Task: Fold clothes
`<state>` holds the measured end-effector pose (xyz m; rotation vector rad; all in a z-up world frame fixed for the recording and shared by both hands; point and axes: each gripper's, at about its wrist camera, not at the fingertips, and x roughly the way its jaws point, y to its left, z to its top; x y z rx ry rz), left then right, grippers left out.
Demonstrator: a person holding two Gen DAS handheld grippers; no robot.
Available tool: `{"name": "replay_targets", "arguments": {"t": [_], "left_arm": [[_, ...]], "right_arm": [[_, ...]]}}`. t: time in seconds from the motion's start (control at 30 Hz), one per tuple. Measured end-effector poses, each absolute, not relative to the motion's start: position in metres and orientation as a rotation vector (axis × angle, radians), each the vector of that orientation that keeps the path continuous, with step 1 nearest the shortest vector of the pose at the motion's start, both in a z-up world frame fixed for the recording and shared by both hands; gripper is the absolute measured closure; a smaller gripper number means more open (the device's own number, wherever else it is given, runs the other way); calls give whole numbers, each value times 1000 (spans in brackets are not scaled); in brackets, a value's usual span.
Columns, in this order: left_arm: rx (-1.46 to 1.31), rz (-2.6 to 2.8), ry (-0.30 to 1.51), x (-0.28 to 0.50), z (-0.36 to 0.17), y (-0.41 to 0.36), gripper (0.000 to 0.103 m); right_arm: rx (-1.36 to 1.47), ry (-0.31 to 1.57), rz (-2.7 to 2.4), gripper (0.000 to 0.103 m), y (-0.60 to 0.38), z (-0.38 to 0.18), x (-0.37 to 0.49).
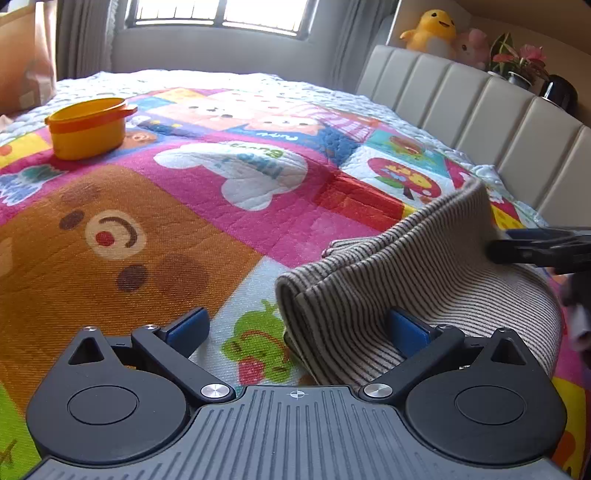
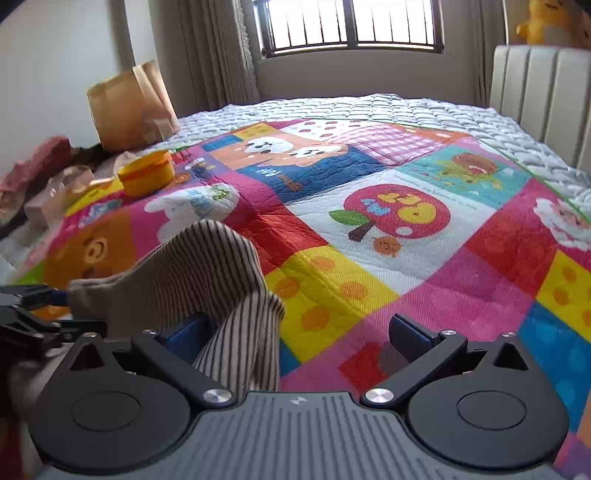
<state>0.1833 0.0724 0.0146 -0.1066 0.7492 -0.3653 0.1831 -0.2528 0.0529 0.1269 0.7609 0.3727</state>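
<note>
While both grippers, left (image 1: pixel 295 328) & right (image 2: pixel 299 332), hover w/ fingers spread, gripping nothing, the striped top (image 1: pixel 406 280) lies half-rolled on the bed (image 1: pixel 221 221); pinch matching edges, keep it taut.

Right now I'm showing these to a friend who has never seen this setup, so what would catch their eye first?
Most likely the bright cartoon quilt covering the bed, with its bear, apple and patchwork squares. Next, the striped cloth bunched up near the cameras, rising between the two open tools, left tool and right tool. Then the orange pot on the quilt's far left, and the yellow duck toy above the headboard.
</note>
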Motion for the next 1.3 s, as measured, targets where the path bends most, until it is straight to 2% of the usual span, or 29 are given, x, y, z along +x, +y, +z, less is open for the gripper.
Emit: {"name": "replay_targets", "arguments": {"t": [0.23,0.33,0.5,0.57,0.77,1.03,1.13,1.17,1.3], "left_arm": [[-137,-358,742,180,14,74,0],[-150,-356,747,178,17,76,0],[-141,-363,718,163,39,85,0],[-132,-392,688,156,52,91,0],[-98,-525,670,168,66,79,0],[-108,-596,817,210,22,29,0],[-133,-615,826,208,17,21,0],[-139,-612,826,207,17,19,0],[-160,-625,828,204,16,14,0]], "right_arm": [[481,844,410,1,-275,53,120],[555,838,400,11,-264,42,124],[678,825,383,13,-246,24,132],[727,820,376,26,-239,17,135],[766,797,399,45,-249,14,154],[527,794,397,44,-273,35,243],[413,807,449,37,-266,36,273],[379,805,451,32,-263,37,277],[379,781,420,19,-268,41,261]]}}
